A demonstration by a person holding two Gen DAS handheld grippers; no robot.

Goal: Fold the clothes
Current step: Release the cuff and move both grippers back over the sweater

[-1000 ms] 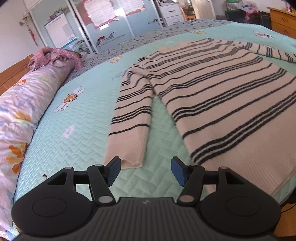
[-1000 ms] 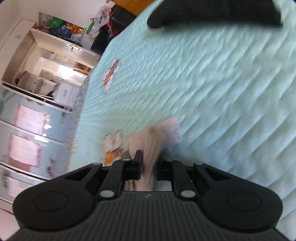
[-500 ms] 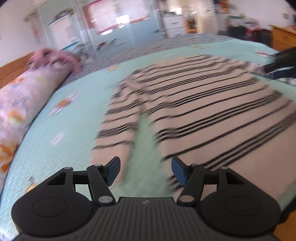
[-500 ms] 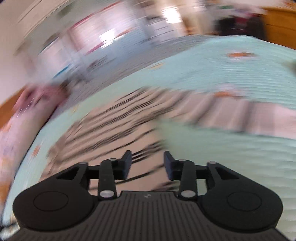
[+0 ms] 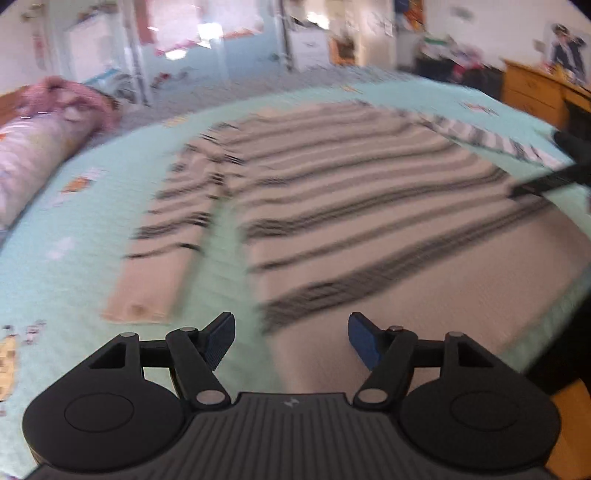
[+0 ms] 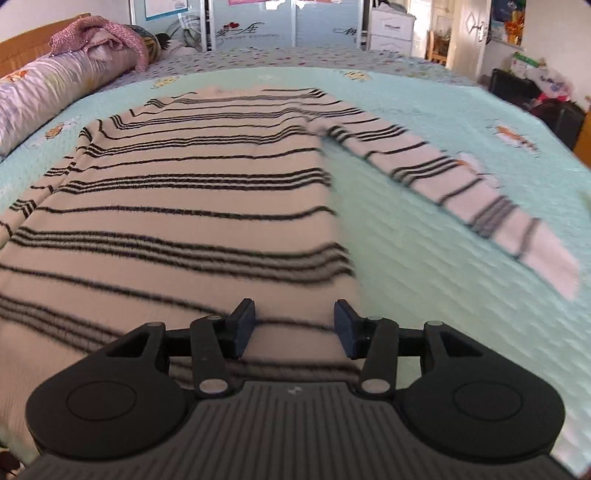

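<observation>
A cream sweater with black stripes [image 5: 362, 206] lies flat on the bed, hem toward me; it also shows in the right wrist view [image 6: 177, 192]. Its left sleeve [image 5: 166, 251] lies straight beside the body. Its right sleeve [image 6: 461, 184] is spread out to the right. My left gripper [image 5: 290, 336] is open and empty above the hem's left corner. My right gripper [image 6: 293, 325] is open and empty above the hem's right part; it shows as a dark shape at the right edge of the left wrist view [image 5: 554, 177].
The mint quilted bedspread [image 6: 424, 266] covers the bed. A floral rolled duvet [image 6: 48, 88] with a pink garment [image 6: 96, 37] lies along the left side. A wooden dresser [image 5: 535, 96] stands at the right. Wardrobe doors [image 6: 258, 22] are behind the bed.
My right gripper has let go of the right sleeve, opened and swung back over the sweater's hem. My left gripper has shifted right, from the left cuff toward the hem.
</observation>
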